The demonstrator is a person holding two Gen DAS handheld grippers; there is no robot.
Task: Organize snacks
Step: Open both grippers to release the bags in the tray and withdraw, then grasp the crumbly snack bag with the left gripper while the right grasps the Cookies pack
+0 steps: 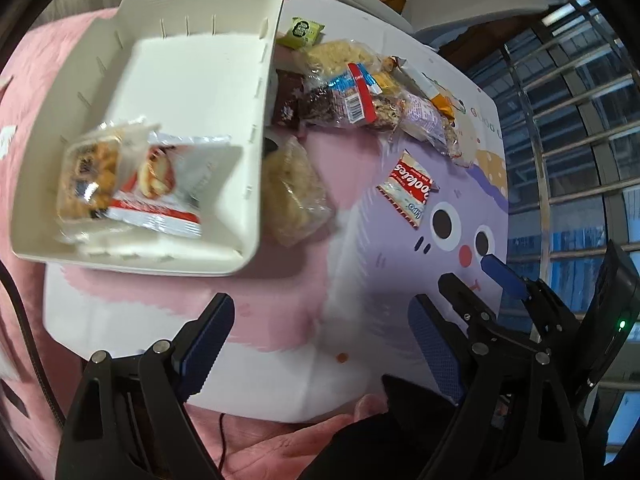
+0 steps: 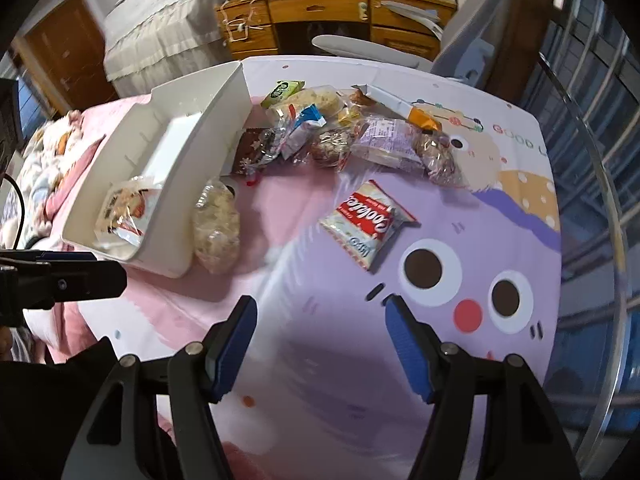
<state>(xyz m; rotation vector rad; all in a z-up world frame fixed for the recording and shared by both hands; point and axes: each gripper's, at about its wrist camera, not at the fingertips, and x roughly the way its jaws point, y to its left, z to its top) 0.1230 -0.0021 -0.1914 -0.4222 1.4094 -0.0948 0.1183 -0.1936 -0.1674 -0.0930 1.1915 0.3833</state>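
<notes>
Where right view hides tray (image 1: 256, 128) floor, 2 packets (image 1: 132, 184) there; both hand-held grippers (image 1: 320, 344) (image 2: 320, 344) agape, empty

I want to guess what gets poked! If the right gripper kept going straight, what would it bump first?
Probably just the bare tablecloth. The right gripper is open and empty, and the cookie packet lies farther ahead, though depth is hard to judge.

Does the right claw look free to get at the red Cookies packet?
Probably yes: the right claw stands open and empty over bare tablecloth, and the Cookies packet lies alone just ahead, with nothing between them.
</notes>
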